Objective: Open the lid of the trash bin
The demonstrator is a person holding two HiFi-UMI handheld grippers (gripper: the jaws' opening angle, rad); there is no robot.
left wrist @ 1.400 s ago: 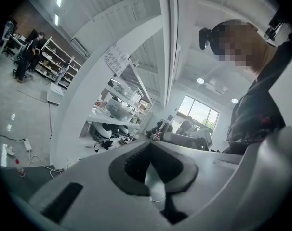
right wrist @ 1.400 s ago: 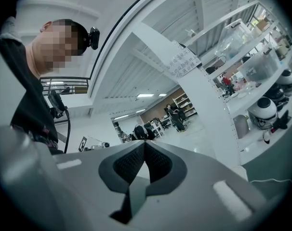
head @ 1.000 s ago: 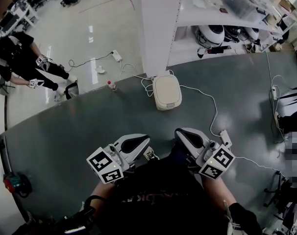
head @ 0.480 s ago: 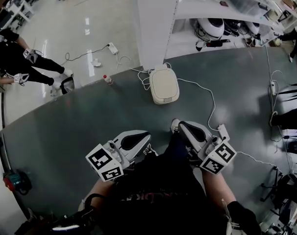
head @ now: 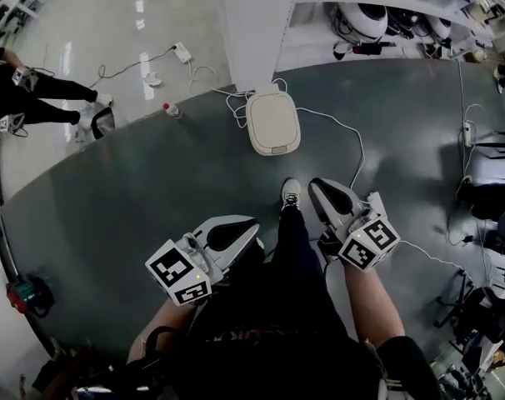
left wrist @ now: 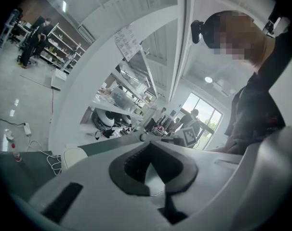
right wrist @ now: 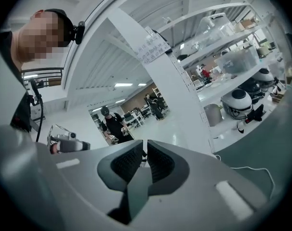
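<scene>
The closed trash bin (head: 273,122) is seen far ahead. The left gripper (left wrist: 149,144) is kept clenched, empty. The right gripper (right wrist: 145,143) has just been parted slightly, nothing between its jaws.

The left gripper (head: 248,230) sits lower left of centre, its jaws closed on nothing. The right gripper (head: 319,192), right of centre, has just been opening its jaws to a narrow, empty gap. Both point up-frame.
</scene>
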